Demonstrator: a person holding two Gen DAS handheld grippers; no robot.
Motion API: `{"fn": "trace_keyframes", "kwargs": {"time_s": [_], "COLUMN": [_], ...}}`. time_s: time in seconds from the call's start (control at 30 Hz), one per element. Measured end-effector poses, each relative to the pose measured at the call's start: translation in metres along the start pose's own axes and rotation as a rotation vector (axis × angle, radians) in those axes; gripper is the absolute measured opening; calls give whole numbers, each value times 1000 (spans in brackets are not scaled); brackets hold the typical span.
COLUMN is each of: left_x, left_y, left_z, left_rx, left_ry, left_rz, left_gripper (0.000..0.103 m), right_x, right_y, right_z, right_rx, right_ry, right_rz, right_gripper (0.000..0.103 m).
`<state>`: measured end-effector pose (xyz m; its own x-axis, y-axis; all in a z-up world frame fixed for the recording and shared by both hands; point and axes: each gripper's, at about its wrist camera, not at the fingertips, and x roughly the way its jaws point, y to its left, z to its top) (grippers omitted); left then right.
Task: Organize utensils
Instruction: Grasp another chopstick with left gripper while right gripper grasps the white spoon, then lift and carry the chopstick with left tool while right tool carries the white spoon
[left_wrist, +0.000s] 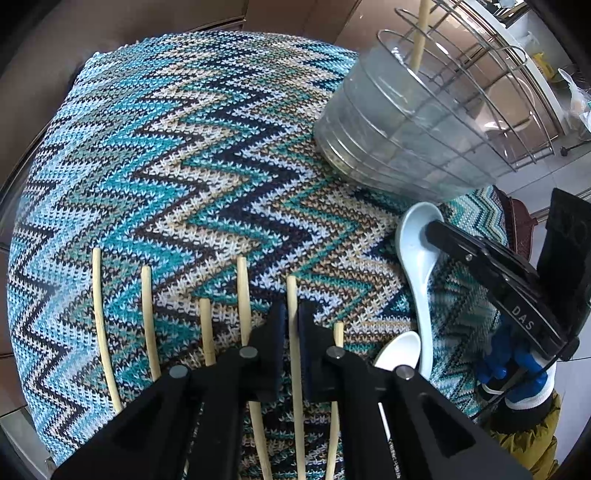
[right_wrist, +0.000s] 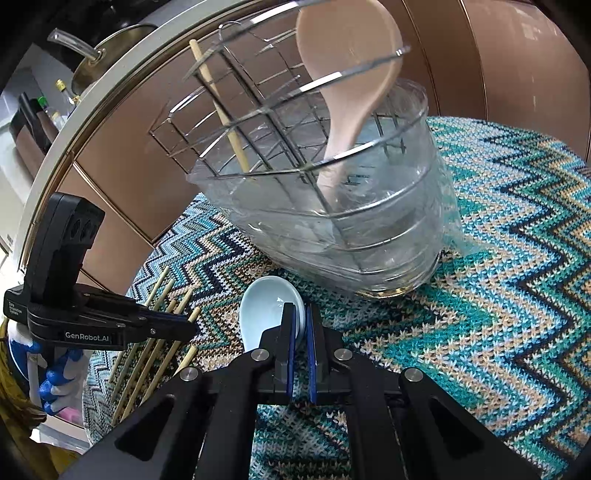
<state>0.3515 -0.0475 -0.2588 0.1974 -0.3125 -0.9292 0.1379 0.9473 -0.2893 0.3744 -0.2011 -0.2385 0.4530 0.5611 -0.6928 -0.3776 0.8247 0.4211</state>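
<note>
The left gripper (left_wrist: 291, 317) has its jaws closed on one chopstick (left_wrist: 293, 332), pinched near its far end; the near end runs out under the gripper body and is cut off at the frame edge. Six loose chopsticks lie side by side on the zigzag knit cloth (left_wrist: 166, 166), the held one among them, and all lose their near ends beneath the black arms.

The right gripper (right_wrist: 300, 325) has its jaws closed on the rim of the pale blue spoon (right_wrist: 266, 314), whose handle is hidden under the gripper in the right wrist view. The left wrist view shows that handle reaching back toward the camera, and just beside it a white spoon (left_wrist: 400, 349), only its bowl visible.

Writing: "GenRobot.AI" on the side of the left gripper seen from the right wrist; "DAS" on the right gripper seen from the left. A smaller label there is too small to read.

Farther off, a clear holder (right_wrist: 369, 229) with a wire rack (right_wrist: 258, 110) stands on the cloth, holding one chopstick (right_wrist: 218, 107) and one pink spoon (right_wrist: 351, 92), upright and leaning. Blue-and-white gloved hands (right_wrist: 59, 384) grip the handles, partly hidden.
</note>
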Motion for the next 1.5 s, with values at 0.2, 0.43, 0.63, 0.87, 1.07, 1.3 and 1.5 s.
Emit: {"fn": "trace_keyframes", "kwargs": {"time_s": [0.2,0.43,0.63,0.87,1.07,1.3,1.5], "left_x": [-11,-43,-84,-137,-170,-204,-226], "left_y": [-1,3,-2,-12,-30,-34,-34], "left_z": [-3,-17,-38,-62,-83,-114,-137], "left_rx": [-1,20,40,39,48,63,70], "left_ry": [-35,-108,-211,-354,-411,-477,-526], "left_rz": [12,3,3,-4,-6,-27,-28], "left_gripper": [5,5,5,5,5,5,5], "right_x": [-19,-52,-87,-137,-174,-210,-229], "right_y": [1,12,29,49,78,109,130], "right_z": [-6,-12,-19,-31,-43,-58,-69], "right_rx": [5,5,-16,-21,-41,-65,-77], "right_ry": [-30,-93,-150,-227,-291,-354,-385], "right_rz": [-22,-58,-104,-136,-162,-184,-192], "right_gripper": [5,5,5,5,5,5,5]}}
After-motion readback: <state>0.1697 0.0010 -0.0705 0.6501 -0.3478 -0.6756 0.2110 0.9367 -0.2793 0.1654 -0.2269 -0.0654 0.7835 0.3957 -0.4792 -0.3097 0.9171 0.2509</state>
